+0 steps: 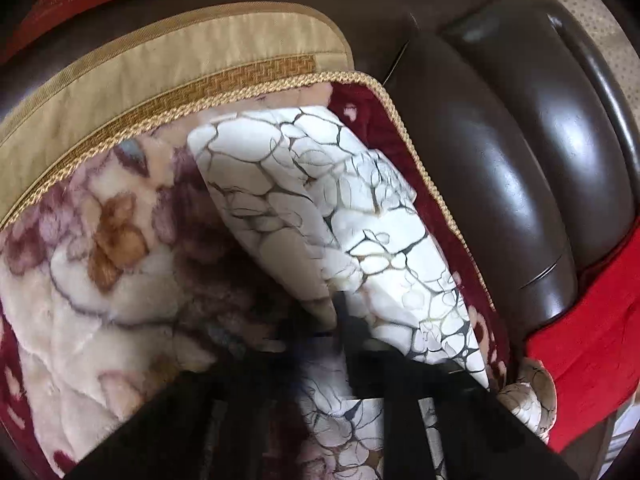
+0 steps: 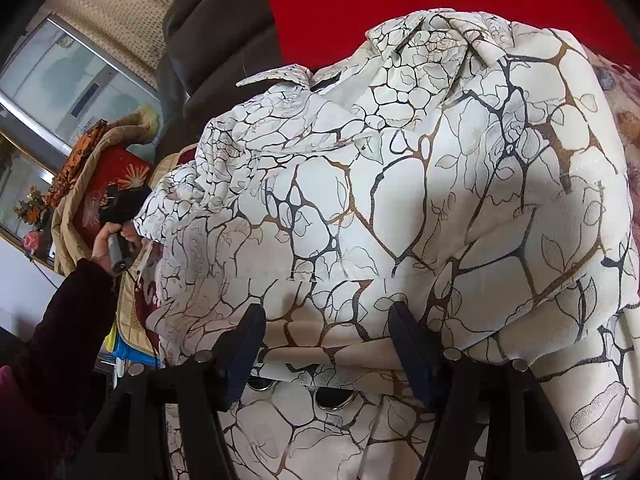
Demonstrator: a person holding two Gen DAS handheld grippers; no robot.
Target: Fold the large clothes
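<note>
The white coat (image 2: 420,200), printed with a dark and brown crackle pattern, lies spread on the floral blanket (image 1: 92,264) covering the brown leather sofa (image 1: 520,168), its collar at the far end toward the red cloth (image 2: 400,4).

Your right hand-held gripper (image 2: 326,320) stands wide open at the coat's near edge, one finger (image 2: 244,336) on either side of a fold, gripping nothing.

Your left hand-held gripper (image 1: 340,320) is blurred, with a panel of the coat draped across it. I cannot tell whether it is clamped.

Expect the cloth to be soft, light and floppy, probably a little slick. It will sag and slide. Pinch doubled edges or seams, not single layers, and lift both sides evenly.
</note>
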